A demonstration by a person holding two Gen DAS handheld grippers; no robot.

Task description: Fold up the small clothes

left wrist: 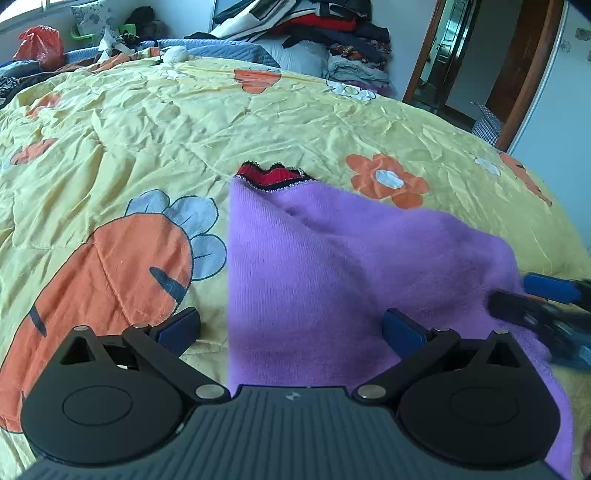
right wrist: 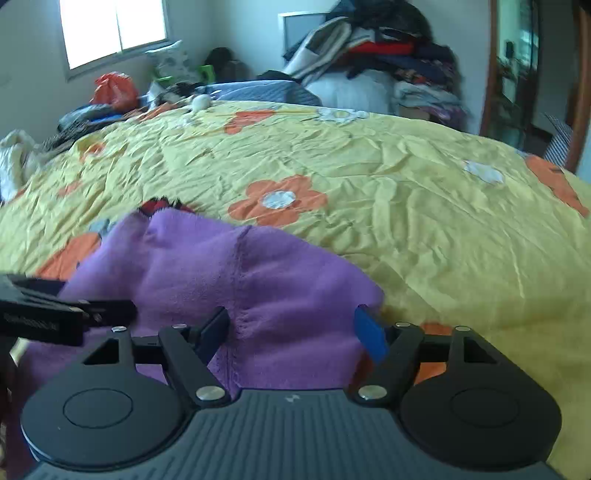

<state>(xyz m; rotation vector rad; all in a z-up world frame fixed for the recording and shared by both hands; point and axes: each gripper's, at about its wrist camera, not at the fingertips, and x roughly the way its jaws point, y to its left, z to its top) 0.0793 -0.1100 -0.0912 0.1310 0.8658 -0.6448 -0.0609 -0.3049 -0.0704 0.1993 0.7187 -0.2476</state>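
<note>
Yellow flowered bedding (left wrist: 155, 122) fills both wrist views, with heaps of clothes (left wrist: 332, 33) piled at the far wall around twelve o'clock and a doorway (left wrist: 461, 62) toward two o'clock. On the quilt lies the purple sweater (left wrist: 332, 266), its red collar (left wrist: 271, 177) pointing away from me at twelve o'clock, so I read its long axis as running straight out from my grippers toward the far side of the bed. My left gripper (left wrist: 291, 328) stands wide open with nothing pinched; its left finger is over bare quilt, its right finger over the knit, and the sweater's straight left edge runs up between them. My right gripper (right wrist: 291, 332) is also parted, the pads off the cloth, with a bunched bit of sweater and a seam lying loose between the fingers near the garment's right-hand corner. Seen from the left wrist, the right gripper (left wrist: 554, 314) sits at about three o'clock, just beside the near right part of the sweater. Both hands are at the near end; I judge the left better lined up on a clean edge, while the right side looks rumpled and may need smoothing before the next fold.
</note>
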